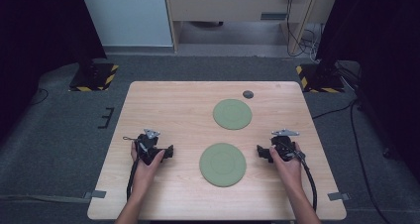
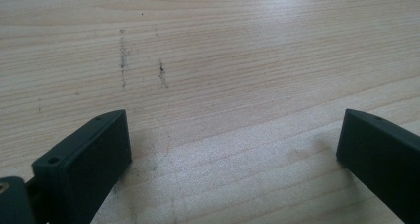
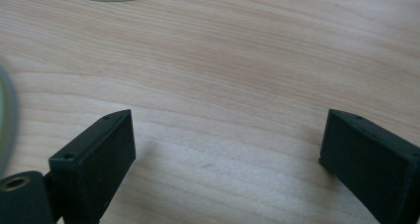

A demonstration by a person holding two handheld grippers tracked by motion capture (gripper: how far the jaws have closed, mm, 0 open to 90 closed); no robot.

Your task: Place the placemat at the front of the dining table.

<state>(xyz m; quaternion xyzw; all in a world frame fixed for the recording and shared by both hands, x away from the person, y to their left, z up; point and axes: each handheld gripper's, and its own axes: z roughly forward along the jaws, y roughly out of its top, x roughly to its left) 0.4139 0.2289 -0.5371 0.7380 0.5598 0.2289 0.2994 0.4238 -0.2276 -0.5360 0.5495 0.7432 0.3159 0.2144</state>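
Lying flat: near green plate, round, plain.

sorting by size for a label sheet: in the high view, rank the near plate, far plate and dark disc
1. near plate, though it sits closer to the camera, so its lead is unsure
2. far plate
3. dark disc, clearly smallest

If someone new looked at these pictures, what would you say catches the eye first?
Two round green plates stand out on the pale wooden table: the nearer plate lies between the hands, and the farther plate sits beyond it, slightly to the right. On either side, the left gripper and the right gripper rest low over the wood with jaws wide open, holding nothing. A small dark disc lies near the far edge.
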